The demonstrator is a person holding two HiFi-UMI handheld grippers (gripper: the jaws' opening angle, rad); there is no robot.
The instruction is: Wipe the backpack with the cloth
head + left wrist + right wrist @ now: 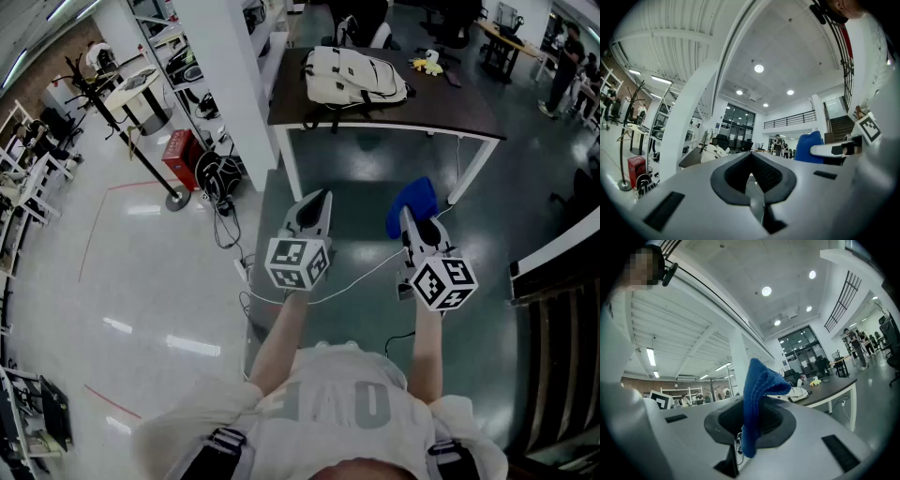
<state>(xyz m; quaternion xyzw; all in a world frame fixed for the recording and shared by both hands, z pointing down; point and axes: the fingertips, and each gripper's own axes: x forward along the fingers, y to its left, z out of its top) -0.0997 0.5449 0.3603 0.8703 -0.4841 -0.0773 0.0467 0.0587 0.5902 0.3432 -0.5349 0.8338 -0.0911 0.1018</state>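
Observation:
A white backpack [354, 75] lies flat on a dark table [469, 114] with white legs, well ahead of me. It shows small in the left gripper view [712, 152] and in the right gripper view [799, 392]. My right gripper [409, 221] is shut on a blue cloth [413, 201], which stands up folded between its jaws [757, 390]. Beside it, my left gripper [314, 202] is shut with nothing in it [752, 177]. Both grippers hang over the floor, short of the table's near edge. The cloth [808, 146] also shows in the left gripper view.
A yellow toy [428, 63] lies on the table to the right of the backpack. A white pillar [234, 66] stands left of the table, with a red box [183, 159], a coat stand [122, 112] and cables [220, 178] nearby. Office chairs stand behind the table.

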